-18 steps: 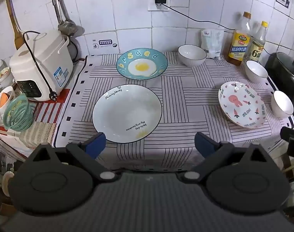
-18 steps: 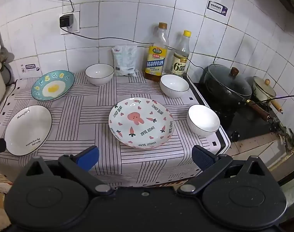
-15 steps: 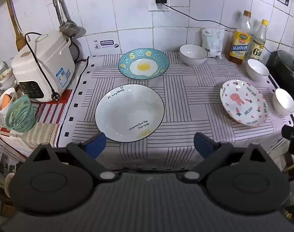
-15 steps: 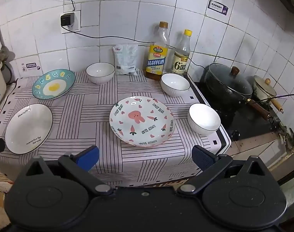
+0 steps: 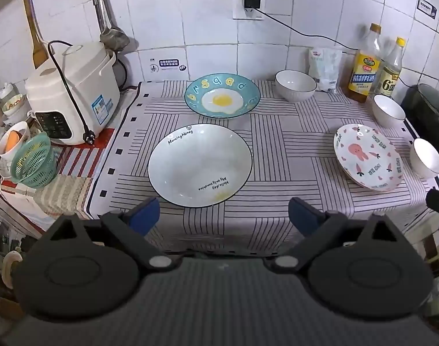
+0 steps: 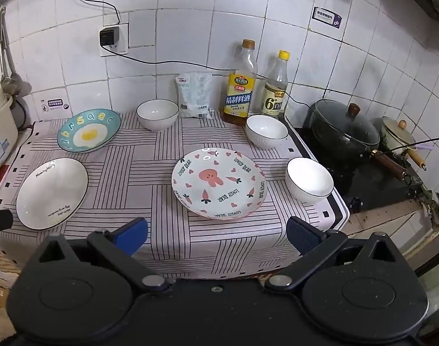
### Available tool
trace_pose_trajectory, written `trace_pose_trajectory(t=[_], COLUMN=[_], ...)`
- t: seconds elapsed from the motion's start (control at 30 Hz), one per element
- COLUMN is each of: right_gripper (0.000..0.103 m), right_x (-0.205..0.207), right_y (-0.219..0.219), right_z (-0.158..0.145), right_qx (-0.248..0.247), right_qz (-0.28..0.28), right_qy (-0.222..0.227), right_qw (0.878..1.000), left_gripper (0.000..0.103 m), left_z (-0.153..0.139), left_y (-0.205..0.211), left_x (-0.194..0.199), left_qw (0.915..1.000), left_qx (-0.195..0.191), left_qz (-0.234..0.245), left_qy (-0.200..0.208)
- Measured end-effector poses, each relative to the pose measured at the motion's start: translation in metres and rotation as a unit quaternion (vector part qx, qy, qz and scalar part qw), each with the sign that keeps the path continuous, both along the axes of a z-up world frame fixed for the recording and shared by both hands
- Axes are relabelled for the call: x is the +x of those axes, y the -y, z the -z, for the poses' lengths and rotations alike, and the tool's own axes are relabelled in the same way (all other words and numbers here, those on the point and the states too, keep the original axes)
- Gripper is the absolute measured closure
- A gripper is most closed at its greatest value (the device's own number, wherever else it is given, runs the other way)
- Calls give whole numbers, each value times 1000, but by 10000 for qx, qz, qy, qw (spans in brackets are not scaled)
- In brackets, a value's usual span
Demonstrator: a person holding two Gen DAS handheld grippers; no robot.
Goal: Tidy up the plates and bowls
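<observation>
Three plates lie on the striped cloth: a white plate [image 5: 200, 164] [image 6: 52, 192] at front left, a teal egg plate [image 5: 222, 95] [image 6: 89, 130] behind it, and a pink rabbit plate [image 5: 368, 156] [image 6: 219, 184] at right. Three white bowls stand at the back middle [image 5: 295, 85] [image 6: 157, 114], back right [image 5: 388, 110] [image 6: 266, 131] and front right [image 5: 425, 158] [image 6: 309, 180]. My left gripper [image 5: 223, 215] is open and empty before the white plate. My right gripper [image 6: 216, 234] is open and empty before the rabbit plate.
A rice cooker [image 5: 72, 95] and a green basket [image 5: 34, 160] stand left of the cloth. Two bottles [image 6: 241, 86] and a white packet [image 6: 194, 95] stand by the tiled wall. A black pot [image 6: 345, 132] sits on the stove at right.
Both grippers have moved slightly; the plates and bowls sit a little differently in view. Nothing was grasped or moved on the cloth.
</observation>
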State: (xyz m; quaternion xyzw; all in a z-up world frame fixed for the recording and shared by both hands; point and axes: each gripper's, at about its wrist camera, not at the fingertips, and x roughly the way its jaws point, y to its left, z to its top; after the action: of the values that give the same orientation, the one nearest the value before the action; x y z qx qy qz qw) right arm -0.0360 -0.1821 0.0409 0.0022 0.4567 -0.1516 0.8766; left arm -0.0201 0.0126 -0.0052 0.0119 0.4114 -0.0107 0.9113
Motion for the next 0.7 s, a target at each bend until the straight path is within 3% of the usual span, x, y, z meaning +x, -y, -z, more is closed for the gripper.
trace_pose_trajectory(t=[0.7], right_gripper=[0], right_x=[-11], right_y=[1], right_z=[-1], right_qx=[-15], right_qz=[-55], right_qy=[256], right_qw=[9997], left_gripper=[4], left_z=[5], left_y=[-4], left_x=[-3], left_qw=[9999], left_qx=[-33], left_qz=[-71], left_qy=[-81])
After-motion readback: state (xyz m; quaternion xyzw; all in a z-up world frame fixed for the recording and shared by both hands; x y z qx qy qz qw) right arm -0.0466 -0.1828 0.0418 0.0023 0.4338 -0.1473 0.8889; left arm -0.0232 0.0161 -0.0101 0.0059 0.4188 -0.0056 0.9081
